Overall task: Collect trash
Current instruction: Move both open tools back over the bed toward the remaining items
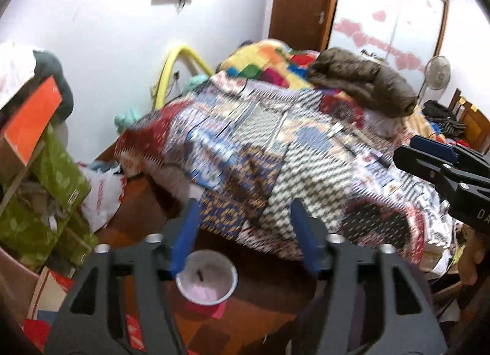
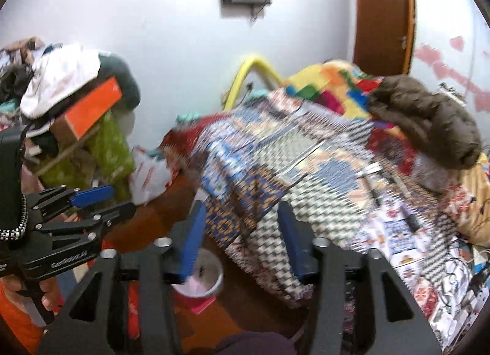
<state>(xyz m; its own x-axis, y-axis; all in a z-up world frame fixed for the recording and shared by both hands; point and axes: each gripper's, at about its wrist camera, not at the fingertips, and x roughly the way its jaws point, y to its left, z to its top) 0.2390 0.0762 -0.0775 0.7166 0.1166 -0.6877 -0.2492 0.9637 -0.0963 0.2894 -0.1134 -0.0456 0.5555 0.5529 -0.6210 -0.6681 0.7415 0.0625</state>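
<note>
Both grippers raised over cluttered bedroom, left gripper spread with nothing between blue pads, right gripper likewise spread and empty, small white bin with pink scraps inside on brown floor just beside patchwork-covered bed.

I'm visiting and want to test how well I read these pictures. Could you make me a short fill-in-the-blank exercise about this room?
1. The round white bin stands on the ____ beside the bed.
2. A bundled jacket of ____ colour lies on the patchwork quilt.
3. Nothing sits between the fingers of the left gripper; its jaws are ____.
4. The box atop the left pile is bright ____.

Missing words: floor; brown; open; orange
</note>
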